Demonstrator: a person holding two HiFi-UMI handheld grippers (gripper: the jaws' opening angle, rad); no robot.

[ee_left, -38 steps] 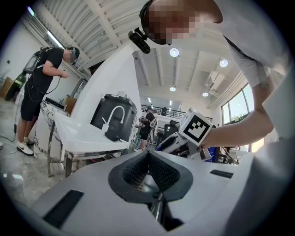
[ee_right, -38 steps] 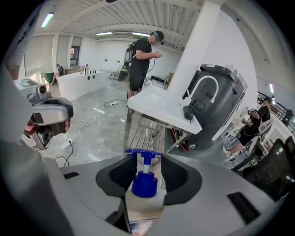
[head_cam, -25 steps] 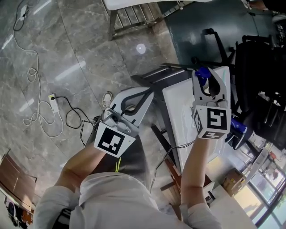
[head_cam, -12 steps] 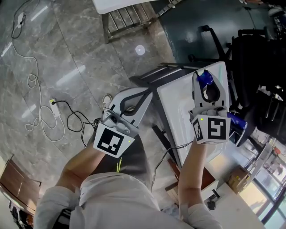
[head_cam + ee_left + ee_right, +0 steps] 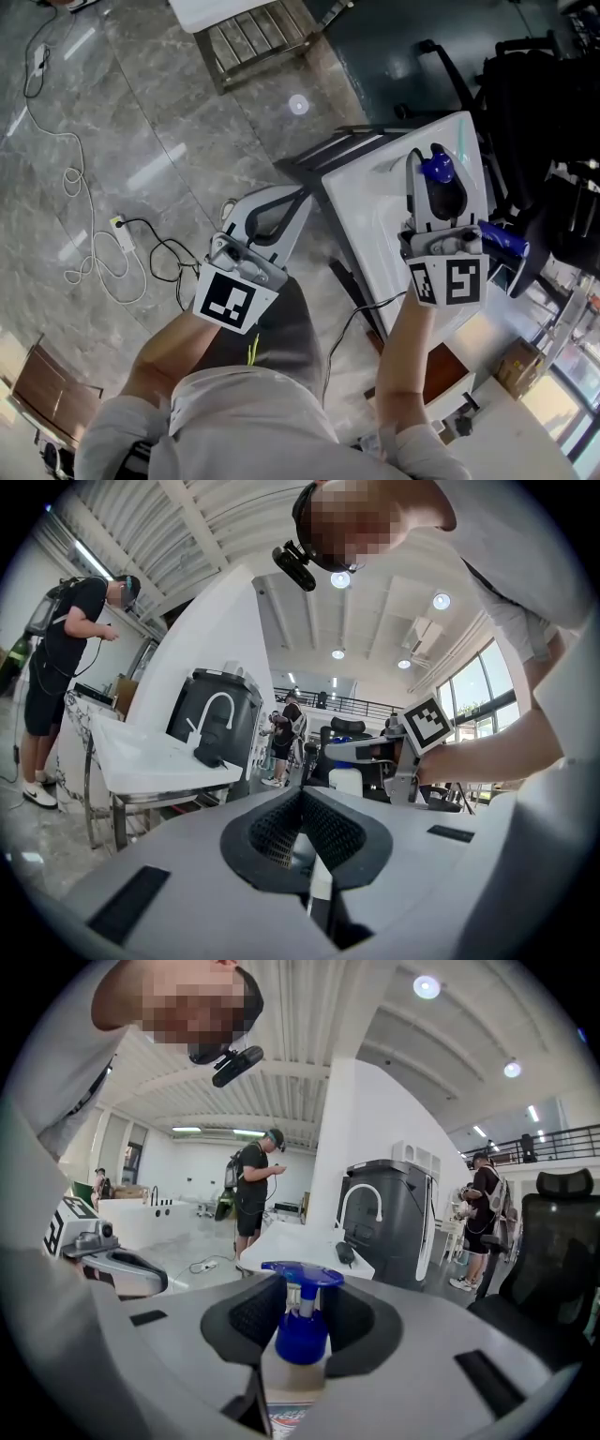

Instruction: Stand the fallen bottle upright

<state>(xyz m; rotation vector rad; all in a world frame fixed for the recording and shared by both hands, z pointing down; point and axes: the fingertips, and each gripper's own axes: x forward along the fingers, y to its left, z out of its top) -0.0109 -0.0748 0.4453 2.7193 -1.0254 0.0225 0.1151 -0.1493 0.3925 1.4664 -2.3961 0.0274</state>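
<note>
The right claw [image 5: 438, 178] clamps the likely light, slick plastic bottle [image 5: 300, 1337] at its shoulder above the surface [image 5: 367, 208]; the left claw [image 5: 302, 797] is pinched together, empty.

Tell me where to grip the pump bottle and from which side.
Likely the body of the pump bottle, just under its blue collar, coming side-on, as the right gripper holds it: the body is wide enough to span the jaws, while the thin stem and overhanging head give little hold.
</note>
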